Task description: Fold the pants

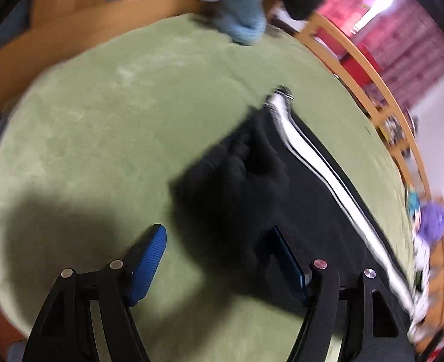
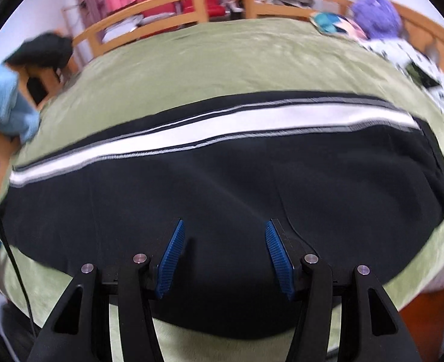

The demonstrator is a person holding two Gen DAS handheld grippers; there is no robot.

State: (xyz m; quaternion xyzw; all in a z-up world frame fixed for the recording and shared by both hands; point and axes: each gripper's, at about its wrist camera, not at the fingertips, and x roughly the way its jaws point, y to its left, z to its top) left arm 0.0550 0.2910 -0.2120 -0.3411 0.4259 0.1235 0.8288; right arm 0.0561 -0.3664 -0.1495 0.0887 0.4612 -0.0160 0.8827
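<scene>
Black pants with a white side stripe lie flat across a green bed cover. In the left wrist view the pants run from centre to lower right, with one end bunched near the middle. My left gripper is open above that bunched end, its blue pads apart and holding nothing. My right gripper is open just above the near edge of the pants, with nothing between its pads.
A light blue cloth and a dark item sit at the bed's far edge. A wooden rail borders the bed. A purple plush and a spotted cloth lie at one corner.
</scene>
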